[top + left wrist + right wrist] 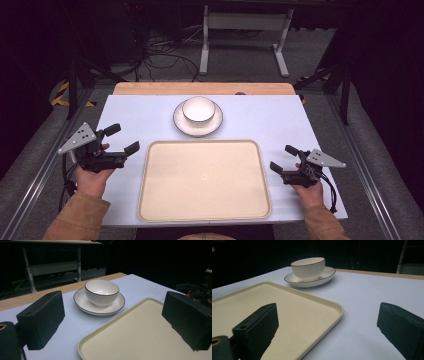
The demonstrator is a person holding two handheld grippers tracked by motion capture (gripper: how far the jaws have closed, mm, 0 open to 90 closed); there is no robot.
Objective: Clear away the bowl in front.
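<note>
Two grippers are in your hands, and both have their jaws spread wide with nothing between them. Your left gripper (122, 139) sits by the left edge of the table (280, 112), just beside the left side of the tray (204, 210). Your left hand (92, 177) holds it from below, and a grey three-cornered plate (78, 138) sits on top of it. In the left gripper view its two black jaws stand far apart, one over the pale blue table top and one over the tray. Your right gripper (284, 158) is by the right edge of the table, just beside the right side of the tray. Your right hand (309, 190) holds it, and it has a grey plate (325, 159) on top too. In the right gripper view one jaw is over the tray and the other is over the bare table. The tray is cream, flat and has nothing on it. It lies in the middle of the table, close to the near edge. Behind it, near the far edge of the table, a white bowl (198, 109) with a thin dark rim stands upright on a white saucer (181, 124). The bowl and saucer are close to the tray's far side but not touching it. Both grippers are well apart from the bowl. Past the far edge of the table, the legs of a white frame (243, 22) stand on a dark floor with some cables (160, 55).
</note>
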